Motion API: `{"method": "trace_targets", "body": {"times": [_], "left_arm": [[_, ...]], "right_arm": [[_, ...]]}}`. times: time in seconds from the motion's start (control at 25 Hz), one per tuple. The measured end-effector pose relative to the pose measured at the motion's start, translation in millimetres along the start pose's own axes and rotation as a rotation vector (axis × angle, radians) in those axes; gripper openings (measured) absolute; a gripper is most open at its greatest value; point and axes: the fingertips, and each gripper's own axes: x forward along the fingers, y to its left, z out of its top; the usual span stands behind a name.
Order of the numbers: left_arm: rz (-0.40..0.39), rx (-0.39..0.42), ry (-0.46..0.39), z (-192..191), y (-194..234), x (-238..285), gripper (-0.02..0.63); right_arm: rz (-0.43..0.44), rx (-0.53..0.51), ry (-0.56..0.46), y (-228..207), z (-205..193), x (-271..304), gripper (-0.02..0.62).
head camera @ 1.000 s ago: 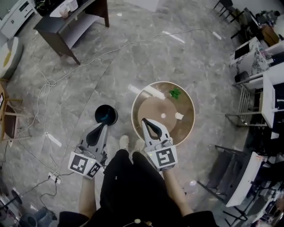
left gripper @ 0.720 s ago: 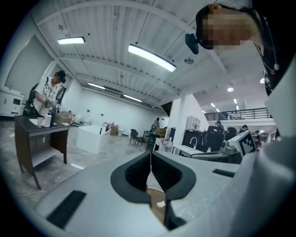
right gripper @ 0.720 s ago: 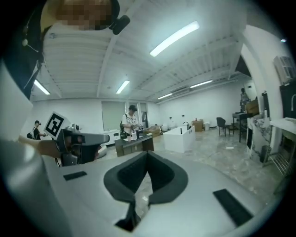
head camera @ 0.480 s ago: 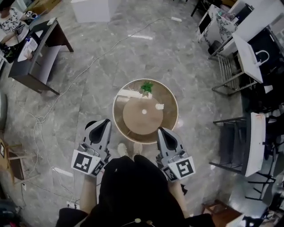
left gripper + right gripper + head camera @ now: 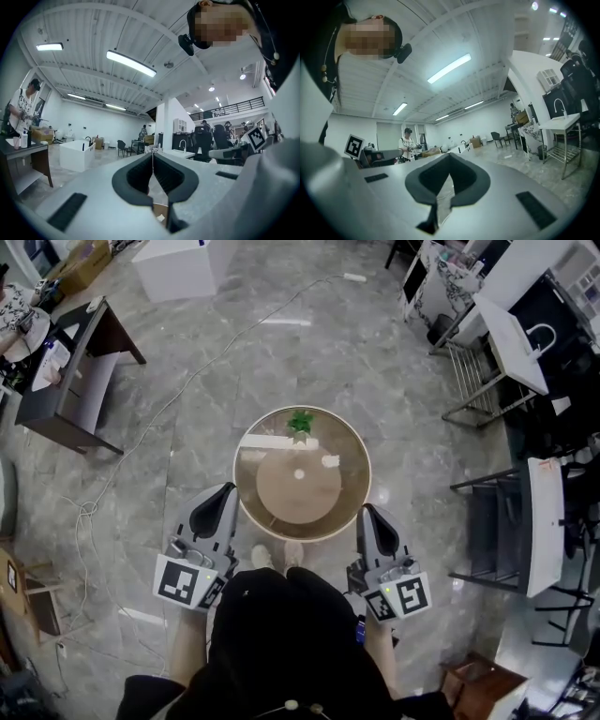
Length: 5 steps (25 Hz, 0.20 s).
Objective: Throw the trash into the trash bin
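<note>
A round table (image 5: 249,451) with a glass rim stands straight ahead of me. On it lie a crumpled green piece of trash (image 5: 300,421), a small white scrap (image 5: 330,462) and a tiny white bit (image 5: 298,474). My left gripper (image 5: 225,491) is held level at the table's left edge, shut and with nothing in it. The right gripper (image 5: 368,512) is at the table's right edge, also shut and holding nothing. In the gripper views, the left gripper's (image 5: 153,157) and the right gripper's (image 5: 449,157) dark pads meet at the tips. No trash bin shows in any view.
A dark desk (image 5: 70,381) stands at the far left, with a person (image 5: 21,110) beside it. A white box (image 5: 178,268) is at the top. A cable (image 5: 187,381) runs across the marble floor. Racks and chairs (image 5: 511,352) crowd the right side. My shoes (image 5: 272,557) are by the table.
The view swung right and centred on the table. Both grippers moved apart to flank it. The black bin seen by the left gripper a second ago is out of sight.
</note>
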Motion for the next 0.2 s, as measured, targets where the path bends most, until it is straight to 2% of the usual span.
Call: {"method": "trace_targets", "body": {"times": [0.2], "left_arm": [[0.001,0.005,-0.012,-6,-7,-23,0.009]], "right_arm": [[-0.016,0.010,-0.015,4,-10,-22,0.002]]}}
